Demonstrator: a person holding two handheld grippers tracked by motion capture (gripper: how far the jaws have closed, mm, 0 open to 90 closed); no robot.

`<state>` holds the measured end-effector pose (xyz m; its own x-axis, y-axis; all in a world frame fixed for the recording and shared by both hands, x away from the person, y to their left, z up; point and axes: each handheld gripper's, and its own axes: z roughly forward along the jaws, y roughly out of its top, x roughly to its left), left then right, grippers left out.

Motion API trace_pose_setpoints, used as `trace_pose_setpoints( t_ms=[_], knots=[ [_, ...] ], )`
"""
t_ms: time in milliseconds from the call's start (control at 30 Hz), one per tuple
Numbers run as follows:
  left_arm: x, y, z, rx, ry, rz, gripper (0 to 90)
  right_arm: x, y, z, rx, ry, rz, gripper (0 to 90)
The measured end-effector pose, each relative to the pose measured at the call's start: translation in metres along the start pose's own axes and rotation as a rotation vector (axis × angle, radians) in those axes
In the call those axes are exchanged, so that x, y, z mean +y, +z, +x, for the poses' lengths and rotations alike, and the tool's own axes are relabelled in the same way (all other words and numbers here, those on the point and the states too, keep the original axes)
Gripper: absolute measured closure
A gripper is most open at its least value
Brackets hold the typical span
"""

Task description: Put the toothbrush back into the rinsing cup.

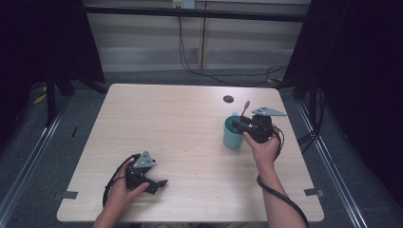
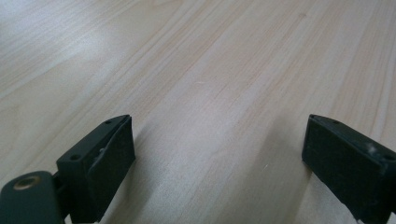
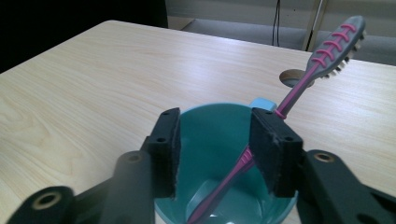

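From my remote station, the toothbrush (image 3: 299, 88) is partly hidden behind one pad of the right gripper (image 3: 215, 140), and the near rim of the teal cup (image 3: 210, 140) is cut off by the bottom edge of the right gripper view. In the high view the cup's near side is covered by that gripper (brush detail too small to read there). The left gripper (image 2: 217, 154) has both jaws cropped by the bottom edge of its own view.

- High view: dim, dark surrounds at 9 and 3 o'clock; counter (image 1: 190, 142) evenly lit.
- Left gripper view: soft glare at 11 o'clock, mild blur.
- Right gripper view: sharp; foreground soft.
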<state>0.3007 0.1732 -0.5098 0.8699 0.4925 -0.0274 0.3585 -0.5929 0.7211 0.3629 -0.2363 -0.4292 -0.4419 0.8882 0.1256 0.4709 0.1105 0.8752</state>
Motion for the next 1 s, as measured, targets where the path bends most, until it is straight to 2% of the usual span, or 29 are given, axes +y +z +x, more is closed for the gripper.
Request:
trace_pose_setpoints(
  t_ms=[467, 633, 700, 1000],
  knots=[
    [0.000, 0.000, 0.000, 0.000, 0.000, 0.000, 9.1, 0.005, -0.007, 0.008, -0.003, -0.023, 0.019, 39.6],
    [0.000, 0.000, 0.000, 0.000, 0.000, 0.000, 9.1, 0.007, -0.008, 0.010, 0.009, -0.027, 0.062, 33.8],
    [0.000, 0.000, 0.000, 0.001, 0.000, 0.000, 9.1, 0.007, -0.009, 0.012, 0.009, -0.041, 0.067, 33.0],
    [0.000, 0.000, 0.000, 0.001, -0.002, -0.002, 9.1, 0.006, -0.014, 0.013, 0.021, -0.040, 0.081, 26.8]
  ],
)
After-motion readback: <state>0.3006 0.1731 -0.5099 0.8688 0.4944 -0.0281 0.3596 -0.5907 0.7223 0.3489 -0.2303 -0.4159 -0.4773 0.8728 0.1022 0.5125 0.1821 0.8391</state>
